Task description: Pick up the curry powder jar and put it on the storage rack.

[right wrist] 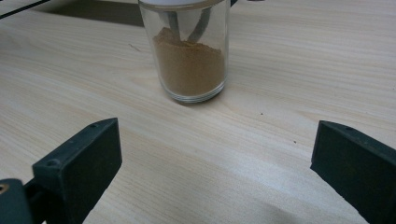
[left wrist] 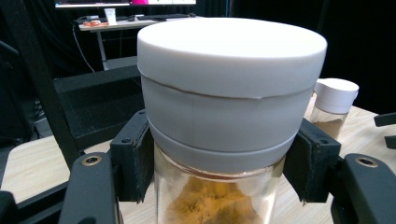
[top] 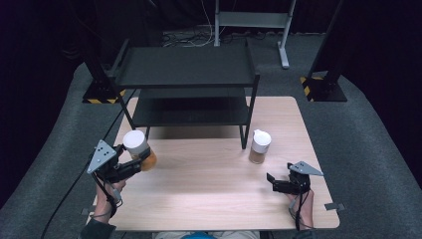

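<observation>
A: Two jars with white lids are in the scene. Where is each one?

B: One jar of yellow powder (top: 139,149) is at the left edge of the tabletop (top: 209,194), clamped in the left tool (top: 133,160). In the left gripper view the two black jaws press on either side of the glass just under the lid (left wrist: 231,46). Whether its base touches the wood I cannot tell.

A: And the other jar?

B: That jar of brown powder (top: 259,147) stands upright on the tabletop toward the right, just beside the front right leg of a black two-level shelf (top: 186,69).

A: What is the right tool doing?

B: It (top: 271,180) sits low near the front right corner of the tabletop, jaws wide apart with nothing between them. In the right gripper view the brown powder jar stands ahead of the jaws, near but not touching them.

A: How do the two jars relate?

B: They are well apart, with bare wood between them. From the left gripper view, the brown powder jar shows behind and to the right of the held one.

A: Anything else?

B: A person's hands hold both tools from the near edge.
</observation>
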